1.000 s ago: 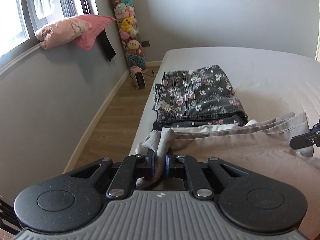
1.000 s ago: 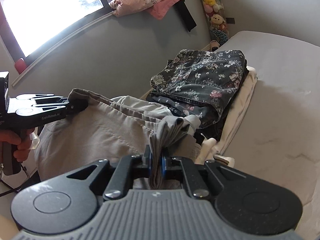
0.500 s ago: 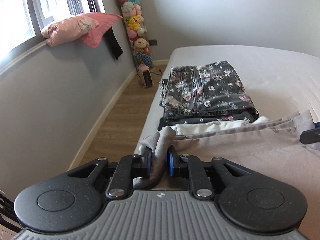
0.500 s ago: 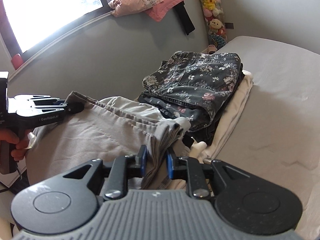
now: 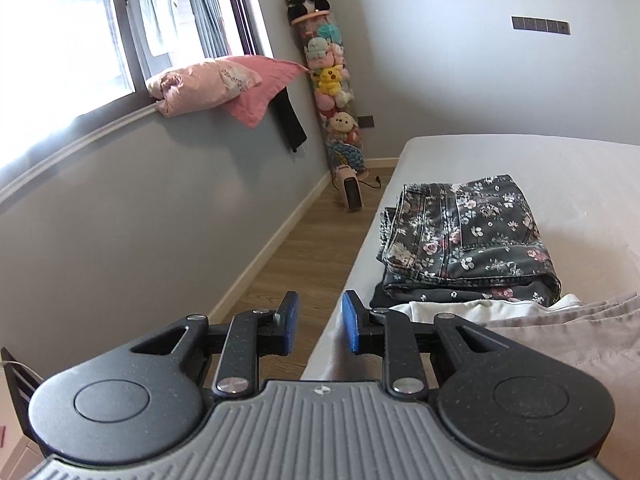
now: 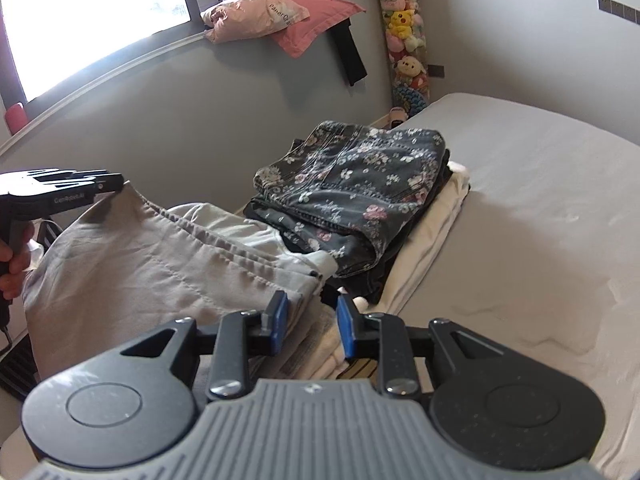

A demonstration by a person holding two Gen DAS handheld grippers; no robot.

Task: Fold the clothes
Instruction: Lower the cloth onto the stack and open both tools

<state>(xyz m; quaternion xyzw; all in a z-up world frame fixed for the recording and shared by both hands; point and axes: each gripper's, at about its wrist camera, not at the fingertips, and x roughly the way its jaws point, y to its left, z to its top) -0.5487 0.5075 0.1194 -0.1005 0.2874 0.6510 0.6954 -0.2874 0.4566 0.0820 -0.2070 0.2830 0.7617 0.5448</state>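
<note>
While the beige trousers (image 6: 132,264) lie folded at the near edge of the bed (image 6: 540,216), both claws are letting go at once. From the right-hand camera the trousers fill everything from nine o'clock round to the middle, their far edge just touching the stack of folded clothes, where the flowered jeans (image 6: 352,196) sit on top at about twelve o'clock.

The right gripper (image 6: 308,322) has its jaws opening, and the blue pads are clear of the cloth; the corner of the trousers lies just ahead of them, loose. The left gripper (image 5: 320,322) is opening too, with nothing between its jaws but floor and the side of the mattress. In the right-hand view it sits out at nine o'clock, the hand (image 6: 14,264) round its handle, its tip beside the waistband; I can't tell whether it touches.

Now the risks, as I see them. That left edge of the trousers hangs right at the brink of the bed; with nothing gripping it, the weight of the overhang could drag the fold open or slide the garment toward the floor. The layers at the right corner look bunched, so they may spring apart once free. And if either claw pulls away low, a pad could snag the seam and undo the fold, or nudge the stack beside it.
</note>
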